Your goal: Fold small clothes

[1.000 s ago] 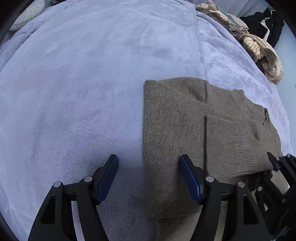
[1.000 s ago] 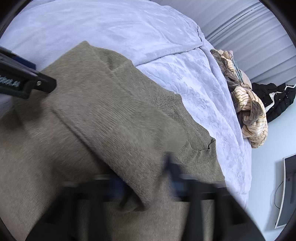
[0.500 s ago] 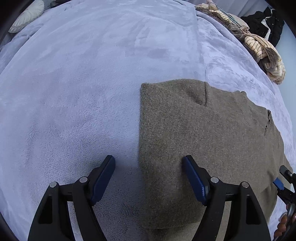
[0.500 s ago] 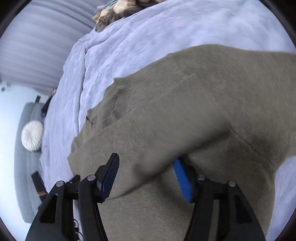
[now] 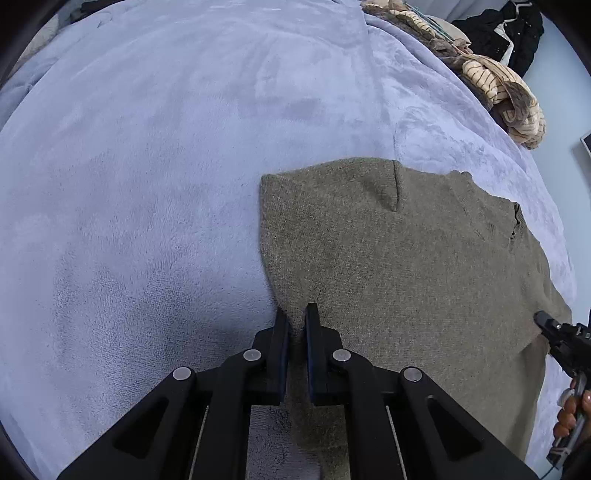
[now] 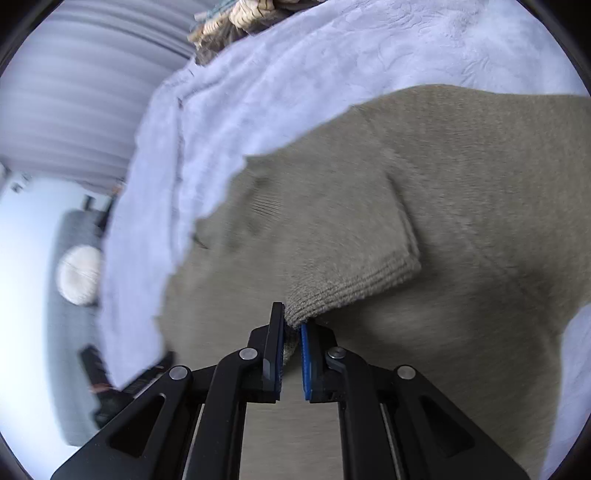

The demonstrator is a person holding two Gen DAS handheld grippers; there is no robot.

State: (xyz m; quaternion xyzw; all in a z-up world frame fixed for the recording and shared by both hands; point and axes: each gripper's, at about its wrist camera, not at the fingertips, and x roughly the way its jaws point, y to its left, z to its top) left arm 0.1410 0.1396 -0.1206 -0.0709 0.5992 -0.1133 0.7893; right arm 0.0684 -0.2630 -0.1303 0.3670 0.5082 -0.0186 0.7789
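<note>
An olive-brown knit sweater (image 5: 399, 258) lies partly folded on a pale lavender plush blanket (image 5: 166, 166) that covers the bed; in the left wrist view it fills the region from the centre out toward 4 o'clock, its straight left edge running up to a squared corner just right of centre. The left gripper (image 5: 296, 325) comes in from 6 o'clock, its 2 black fingers with blue pads clamped tight on that left edge of the knit — the fabric is pinched up between them. At 4 o'clock in the same view the right gripper (image 5: 543, 321) reaches the sweater's right edge, with a person's fingers (image 5: 570, 413) wrapped on its handle below. In the right wrist view the right gripper (image 6: 293, 321) is likewise closed, its pads nipping the corner of a ribbed cuff (image 6: 354, 284) — the sleeve end lies folded across the body of the sweater, running off toward 2 o'clock. Beyond the sweater, at 1 o'clock in the left wrist view, a heap of striped beige clothes (image 5: 498, 88) sits at the blanket's far edge, with dark garments (image 5: 509, 33) behind it. At 9 o'clock in the right wrist view a round white cushion (image 6: 79, 275) rests on a grey sofa (image 6: 70, 369).
</note>
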